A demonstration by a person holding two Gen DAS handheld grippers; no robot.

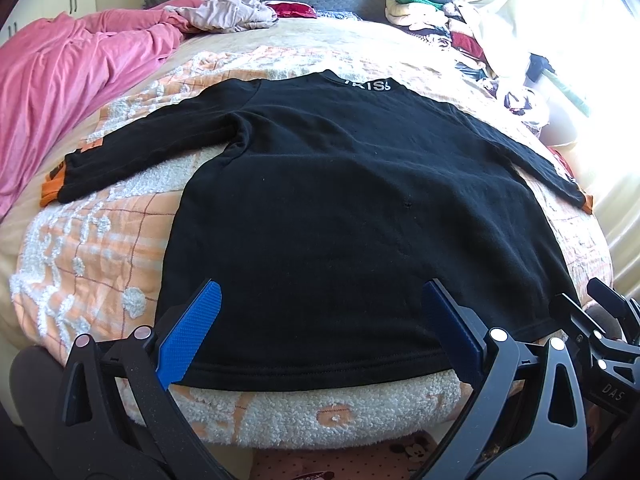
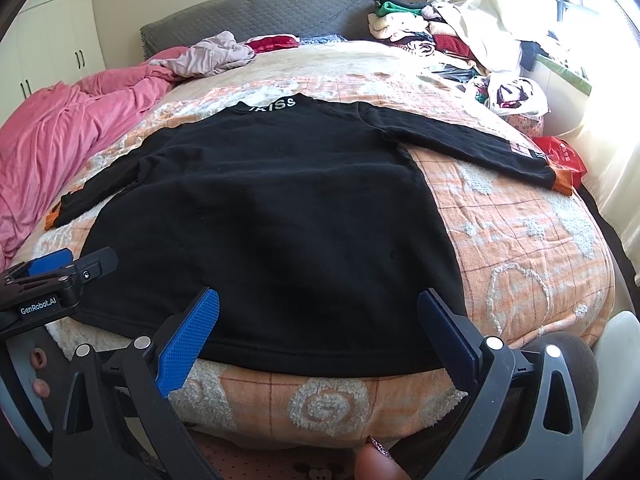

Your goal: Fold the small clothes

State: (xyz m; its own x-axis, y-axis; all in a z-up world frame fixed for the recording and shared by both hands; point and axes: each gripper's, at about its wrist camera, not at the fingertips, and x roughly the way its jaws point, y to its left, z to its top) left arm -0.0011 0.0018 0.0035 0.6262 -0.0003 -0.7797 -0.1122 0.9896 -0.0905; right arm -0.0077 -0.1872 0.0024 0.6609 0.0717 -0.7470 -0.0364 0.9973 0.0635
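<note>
A black long-sleeved sweatshirt (image 1: 340,208) (image 2: 264,216) lies flat on the bed, back up, white lettering at the collar, sleeves spread out with orange cuffs (image 1: 50,190) (image 2: 562,178). My left gripper (image 1: 320,292) hovers open just above the hem near its left part, blue pads wide apart, nothing between them. My right gripper (image 2: 320,300) is open over the hem's right part. The left gripper also shows in the right wrist view, as a black body (image 2: 60,280) at the left edge; the right gripper's black frame (image 1: 600,320) shows at the right edge of the left wrist view.
An orange and white fleecy blanket (image 1: 100,240) (image 2: 520,240) covers the bed. A pink duvet (image 1: 60,80) is bunched at the left. A pile of clothes (image 2: 440,40) sits at the far right by the window, a red bag (image 2: 560,152) near the right cuff. Grey headboard (image 2: 260,12) behind.
</note>
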